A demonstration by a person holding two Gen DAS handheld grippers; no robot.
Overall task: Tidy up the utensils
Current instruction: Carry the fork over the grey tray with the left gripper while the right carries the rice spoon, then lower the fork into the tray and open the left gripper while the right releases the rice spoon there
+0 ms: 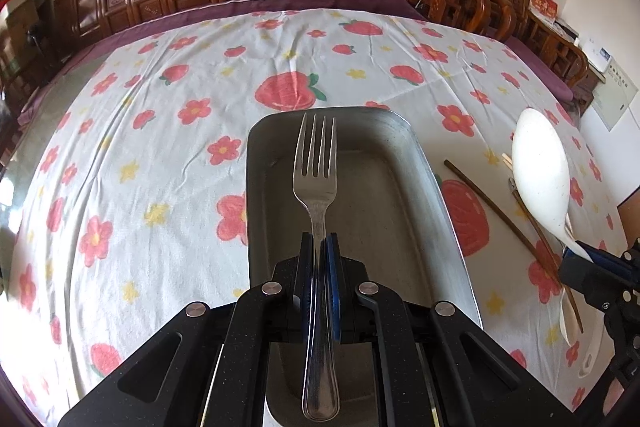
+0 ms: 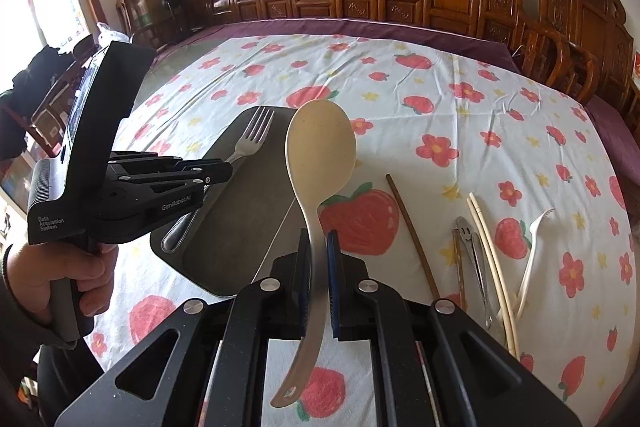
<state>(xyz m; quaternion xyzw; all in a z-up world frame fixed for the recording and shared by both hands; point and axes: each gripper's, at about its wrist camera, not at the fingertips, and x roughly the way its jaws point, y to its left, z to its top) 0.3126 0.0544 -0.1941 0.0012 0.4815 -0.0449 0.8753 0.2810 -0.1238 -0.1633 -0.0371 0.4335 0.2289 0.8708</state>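
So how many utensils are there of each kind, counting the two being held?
Forks: 2 (metal fork, white plastic fork)
Rice spoon: 1
Chopsticks: 4 (2 brown chopsticks, 2 pale chopsticks)
Tongs: 1
Total: 8

The near end of the metal tray [image 1: 404,163] hides beneath the left gripper [image 1: 320,247], the chopsticks [image 2: 494,255] vanish behind the right gripper [image 2: 319,247], and the person's hand [image 2: 60,271] is cut off at the left.
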